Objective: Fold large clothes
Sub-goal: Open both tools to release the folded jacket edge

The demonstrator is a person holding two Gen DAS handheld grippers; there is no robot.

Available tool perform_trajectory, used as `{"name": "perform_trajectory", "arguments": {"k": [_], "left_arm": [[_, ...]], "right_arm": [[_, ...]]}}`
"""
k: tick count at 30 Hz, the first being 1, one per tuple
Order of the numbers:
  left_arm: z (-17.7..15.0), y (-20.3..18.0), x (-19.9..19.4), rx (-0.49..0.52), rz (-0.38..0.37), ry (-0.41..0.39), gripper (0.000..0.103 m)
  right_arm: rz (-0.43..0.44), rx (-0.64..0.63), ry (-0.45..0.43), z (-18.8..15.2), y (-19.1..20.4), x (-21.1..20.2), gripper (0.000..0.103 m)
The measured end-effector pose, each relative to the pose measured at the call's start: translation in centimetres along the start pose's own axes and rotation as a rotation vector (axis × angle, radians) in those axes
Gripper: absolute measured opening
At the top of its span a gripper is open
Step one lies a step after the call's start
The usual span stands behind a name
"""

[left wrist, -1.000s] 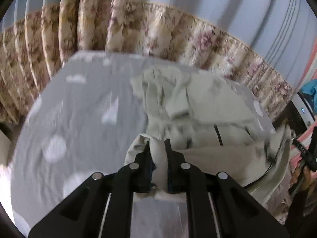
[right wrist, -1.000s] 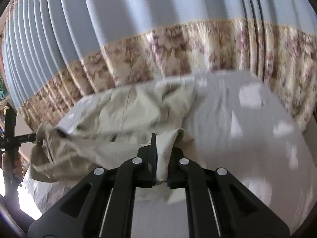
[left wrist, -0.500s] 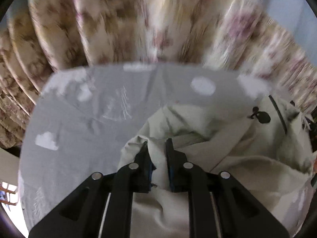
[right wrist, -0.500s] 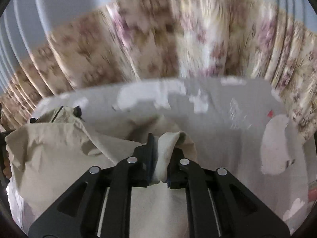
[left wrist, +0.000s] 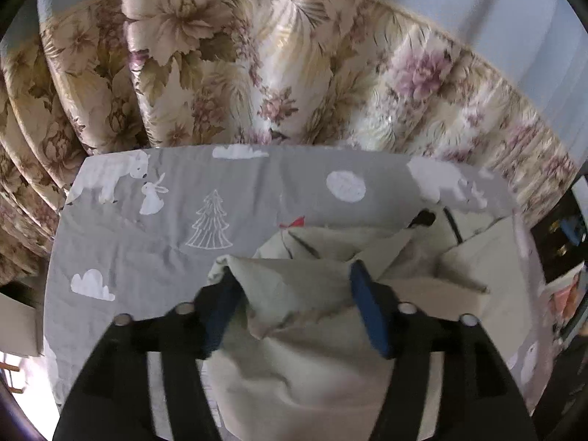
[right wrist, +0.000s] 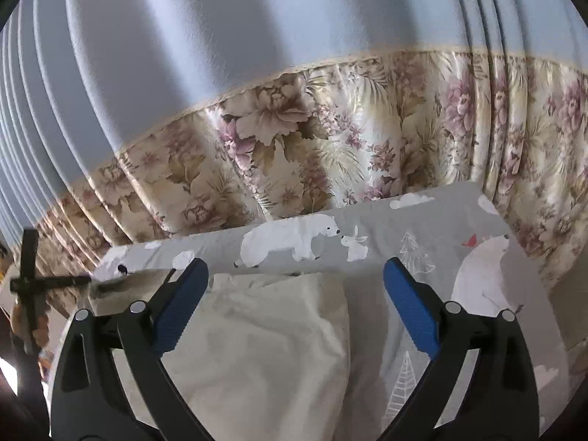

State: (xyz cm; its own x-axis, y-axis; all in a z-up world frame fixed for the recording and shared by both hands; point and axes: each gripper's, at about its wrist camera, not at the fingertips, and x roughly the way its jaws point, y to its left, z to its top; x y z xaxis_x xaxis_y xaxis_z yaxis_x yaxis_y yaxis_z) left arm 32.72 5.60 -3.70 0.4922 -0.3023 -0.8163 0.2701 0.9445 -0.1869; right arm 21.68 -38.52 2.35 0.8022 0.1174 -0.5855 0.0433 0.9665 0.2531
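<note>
A large cream garment (left wrist: pixel 312 330) lies folded over on the grey printed bedsheet (left wrist: pixel 147 228). My left gripper (left wrist: pixel 290 275) is open, its blue pads either side of a bunched fold of the cloth, not clamping it. In the right wrist view the same garment (right wrist: pixel 264 341) lies flat with its folded edge near the far side of the bed. My right gripper (right wrist: pixel 294 272) is wide open above that edge and holds nothing. A black drawstring toggle (left wrist: pixel 424 217) shows at the garment's far right.
The bed (right wrist: pixel 422 228) with bear, rabbit and tree prints ends at a floral and blue curtain (right wrist: pixel 294 147) close behind. The other handheld gripper (right wrist: pixel 29 279) shows at the left edge of the right wrist view. Dark furniture (left wrist: pixel 562 242) stands right of the bed.
Both grippers carried the garment's edge forward toward the curtain, then opened and let the cloth go. The garment now lies folded over on the sheet.
</note>
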Motion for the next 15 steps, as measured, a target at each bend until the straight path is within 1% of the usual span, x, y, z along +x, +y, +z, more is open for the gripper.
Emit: {"name": "perform_trajectory", "arguments": {"k": [1, 2, 3, 4, 5, 7, 8, 9, 12, 15], "left_arm": [[0.1, 0.1, -0.1, -0.011, -0.006, -0.001, 0.07], [0.1, 0.2, -0.2, -0.015, 0.012, -0.01, 0.08], [0.1, 0.0, -0.5, -0.008, 0.053, -0.03, 0.085], [0.1, -0.2, -1.1, 0.02, 0.106, -0.063, 0.085], [0.2, -0.1, -1.6, 0.03, 0.123, -0.081, 0.085], [0.3, 0.3, -2.6, 0.018, 0.132, -0.114, 0.088], [0.2, 0.4, -2.8, 0.008, 0.125, -0.121, 0.093], [-0.2, 0.4, -2.7, 0.013, 0.115, -0.113, 0.096], [-2.0, 0.0, -1.5, 0.045, 0.116, -0.075, 0.096], [-4.1, -0.5, 1.6, 0.07, 0.135, -0.006, 0.096]], "right_arm": [[-0.002, -0.016, 0.006, -0.4, 0.3, 0.1, 0.096], [-0.01, -0.033, 0.014, -0.8, 0.6, 0.2, 0.096], [-0.022, -0.052, 0.023, -1.4, 0.9, 0.6, 0.096], [-0.037, -0.065, 0.03, -1.6, 0.7, 0.7, 0.096], [-0.055, -0.081, 0.041, -2.1, 0.9, 1.1, 0.096], [-0.064, -0.091, 0.06, -3.2, 0.6, 1.3, 0.096], [-0.057, -0.087, 0.067, -3.5, 0.6, 1.6, 0.096], [-0.054, -0.083, 0.072, -3.8, 0.5, 1.8, 0.096], [-0.053, -0.063, 0.093, -4.8, 0.1, 2.5, 0.096], [-0.052, -0.07, 0.136, -5.8, 0.3, 3.9, 0.096]]}}
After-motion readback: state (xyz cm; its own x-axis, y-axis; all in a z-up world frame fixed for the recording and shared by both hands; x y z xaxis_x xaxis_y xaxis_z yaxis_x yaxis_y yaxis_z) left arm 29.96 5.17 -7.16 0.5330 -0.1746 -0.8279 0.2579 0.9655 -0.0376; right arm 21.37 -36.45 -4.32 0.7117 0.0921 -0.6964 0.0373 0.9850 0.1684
